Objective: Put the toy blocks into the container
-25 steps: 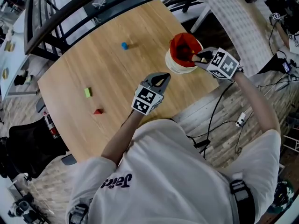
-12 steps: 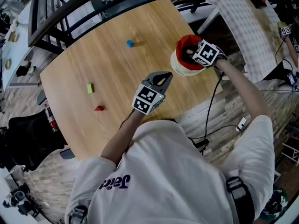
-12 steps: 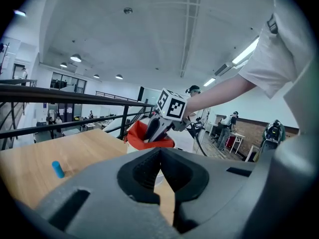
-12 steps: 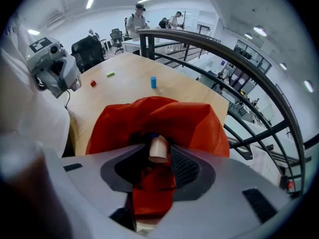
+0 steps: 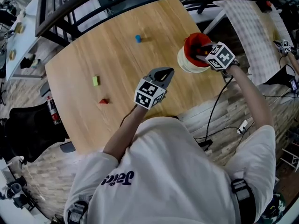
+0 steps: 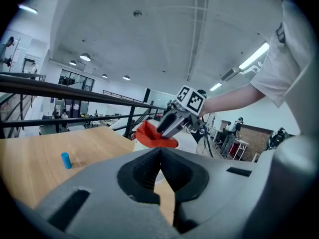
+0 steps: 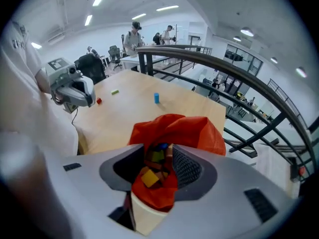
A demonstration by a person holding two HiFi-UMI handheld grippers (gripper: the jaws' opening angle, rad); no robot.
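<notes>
Right tongs have come down since the earlier shot, from the container's rim to right in its mouth, and their jaws have just been opening. They're released now. Nothing is pinched between them, and through the gap you just see the pile inside.

Biggest thing first: the wooden bench, sitting skewed in the head view with one corner pointing away. A person in a white tee leans over its near edge with one set of tongs in each hand.

The container is a white tub with a floppy red liner, standing close to the bench's right edge, up toward the far corner. It already holds a bunch of blocks, with a yellow block on top and a green one behind it.

Left tongs hover over the bench near the near edge, well apart from the container. They're clenched tip to tip, with nothing in them.

Three loose ones are out on the wood:
- a blue block standing upright toward the far edge
- a green block over by the left edge
- a red block just beside the green one, a bit closer to the near corner
</notes>
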